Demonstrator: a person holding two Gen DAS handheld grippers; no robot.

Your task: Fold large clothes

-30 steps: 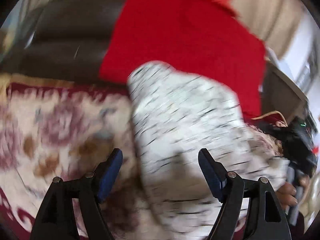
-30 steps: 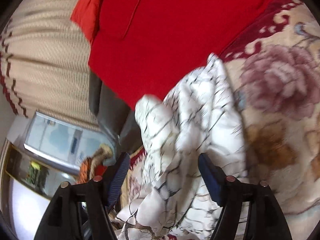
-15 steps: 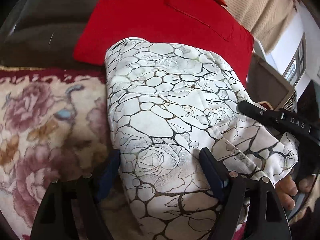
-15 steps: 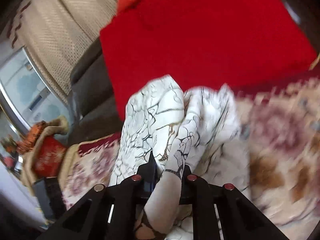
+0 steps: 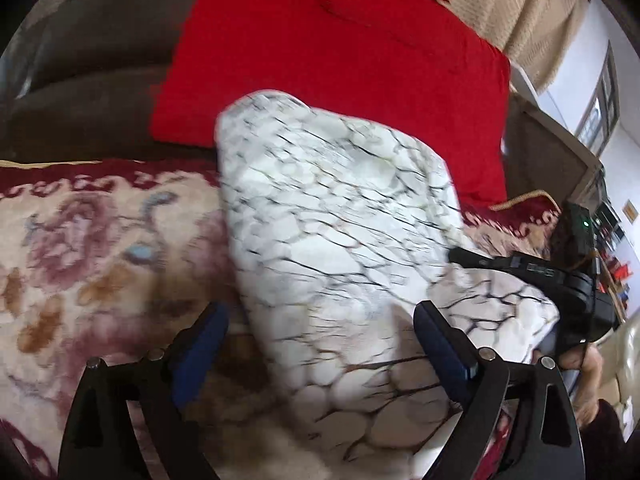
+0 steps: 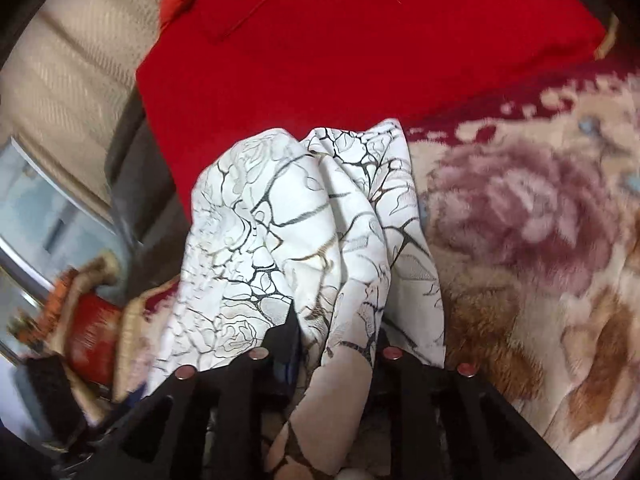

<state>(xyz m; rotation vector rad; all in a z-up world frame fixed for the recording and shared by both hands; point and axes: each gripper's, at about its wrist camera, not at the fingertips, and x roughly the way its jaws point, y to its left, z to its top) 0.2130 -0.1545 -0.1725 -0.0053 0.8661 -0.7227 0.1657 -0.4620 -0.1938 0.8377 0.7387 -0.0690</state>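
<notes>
**White crackle-print garment on the floral blanket, bunched in the right gripper**

The floral blanket covers the surface, cream with mauve blooms and a dark red border. Behind the garment, at the blanket's far edge, a large red cushion leans against a dark brown sofa back.

The white garment, printed with black crackle lines, lies folded on the blanket with its far end touching the cushion's lower edge.

The left gripper hovers over the garment's near end; its blue-padded fingers have just been opening and stand wide, released, with cloth between them but not pinched. The right gripper, at the garment's right side, has a bunch of the cloth gathered between its fingers; they have just been parting slightly, yet the fabric sits pinched there.
</notes>
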